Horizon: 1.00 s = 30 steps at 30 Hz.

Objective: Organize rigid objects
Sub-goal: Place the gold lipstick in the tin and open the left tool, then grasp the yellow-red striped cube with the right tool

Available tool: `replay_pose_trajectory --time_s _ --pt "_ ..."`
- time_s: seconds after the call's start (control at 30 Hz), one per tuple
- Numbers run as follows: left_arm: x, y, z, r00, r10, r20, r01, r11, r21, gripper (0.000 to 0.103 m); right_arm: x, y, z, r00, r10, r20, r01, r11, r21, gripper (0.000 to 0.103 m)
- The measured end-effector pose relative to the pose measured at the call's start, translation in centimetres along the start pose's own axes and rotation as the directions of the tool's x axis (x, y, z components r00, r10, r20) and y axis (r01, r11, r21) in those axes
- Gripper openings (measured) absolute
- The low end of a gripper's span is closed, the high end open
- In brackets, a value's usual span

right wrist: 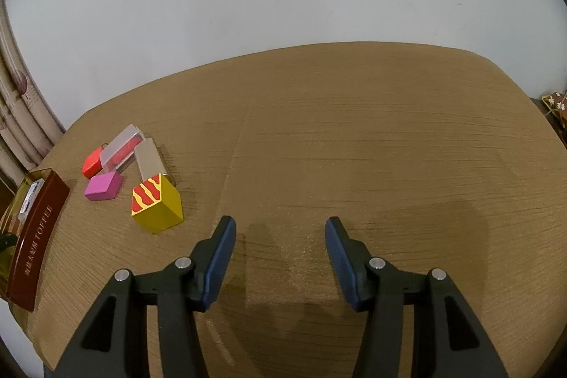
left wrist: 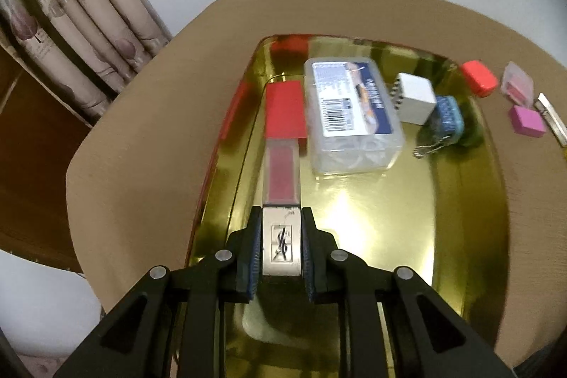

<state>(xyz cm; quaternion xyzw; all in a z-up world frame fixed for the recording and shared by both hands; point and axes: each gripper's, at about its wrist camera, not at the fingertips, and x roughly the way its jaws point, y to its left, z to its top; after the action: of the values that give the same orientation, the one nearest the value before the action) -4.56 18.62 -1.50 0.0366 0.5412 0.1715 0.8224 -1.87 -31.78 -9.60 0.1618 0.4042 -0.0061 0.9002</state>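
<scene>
My left gripper [left wrist: 281,215] is shut on the silver cap of a lip gloss tube [left wrist: 280,172]. The tube's clear, red-filled body reaches forward low over the gold tray [left wrist: 389,218], along its left wall. A red block [left wrist: 285,108] lies at the tube's far end. Also in the tray are a clear labelled box [left wrist: 354,116], a white cube [left wrist: 414,98] and a blue charm on a chain [left wrist: 448,119]. My right gripper [right wrist: 280,229] is open over bare table, holding nothing.
Left of the right gripper lie a yellow cube with red stripes [right wrist: 157,204], a pink block [right wrist: 103,186], an orange-red piece [right wrist: 93,162], a clear case [right wrist: 122,147] and a silver bar [right wrist: 149,158]. The tray's brown "TOFFEE" wall [right wrist: 35,236] stands at far left. Curtains [left wrist: 71,23] hang behind the table.
</scene>
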Motion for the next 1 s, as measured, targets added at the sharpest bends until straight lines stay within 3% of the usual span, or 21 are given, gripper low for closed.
replay_pose_trajectory --time_s 0.1,0.13,0.23,0.33,0.43,0.57,0.73,0.87,1.0 --pt "-0.4 0.8 0.1 1.000 -0.024 0.008 0.024 1.000 -0.017 0.028 0.1 0.3 0.0 1.000 -0.004 -0.002 0.004 1.000 -0.007 0.054" --pt "-1.0 1.0 0.0 1.000 -0.019 0.021 0.019 0.999 -0.026 0.037 0.2 0.3 0.0 1.000 -0.004 -0.003 0.004 1.000 -0.008 0.054" --pt "-2.6 1.5 -0.4 0.998 -0.037 0.051 0.041 0.997 -0.065 0.038 0.3 0.4 0.0 1.000 0.002 -0.002 -0.002 1.000 -0.012 0.055" --pt "-5.7 1.0 -1.6 0.991 -0.065 0.113 0.075 0.993 -0.089 0.046 -0.1 0.8 -0.1 0.999 0.046 0.016 -0.045 0.998 -0.034 0.055" --pt "-9.1 -1.4 -3.3 0.979 -0.122 0.164 0.133 0.989 -0.059 0.056 -1.1 2.7 -0.1 0.992 0.121 0.044 -0.114 0.984 -0.137 0.055" --pt "-11.9 -4.9 -5.1 0.954 -0.227 0.195 0.234 0.972 -0.009 0.064 -0.8 6.0 0.5 0.983 0.181 -0.016 -0.178 0.940 -0.290 0.055" --pt "-13.5 -9.7 -7.1 0.925 -0.343 0.164 0.337 0.939 0.067 0.064 0.4 8.2 2.3 0.982 0.180 -0.054 -0.187 0.926 -0.328 0.055" --pt "-13.9 -12.2 -8.5 0.927 -0.339 0.160 0.320 0.938 0.132 0.064 1.9 9.5 2.8 0.984 0.157 -0.087 -0.178 0.919 -0.353 0.055" --pt "-13.7 -12.5 -9.1 0.925 -0.354 0.141 0.337 0.933 0.129 0.064 3.6 10.0 2.6 0.986 0.119 -0.116 -0.155 0.912 -0.380 0.055"
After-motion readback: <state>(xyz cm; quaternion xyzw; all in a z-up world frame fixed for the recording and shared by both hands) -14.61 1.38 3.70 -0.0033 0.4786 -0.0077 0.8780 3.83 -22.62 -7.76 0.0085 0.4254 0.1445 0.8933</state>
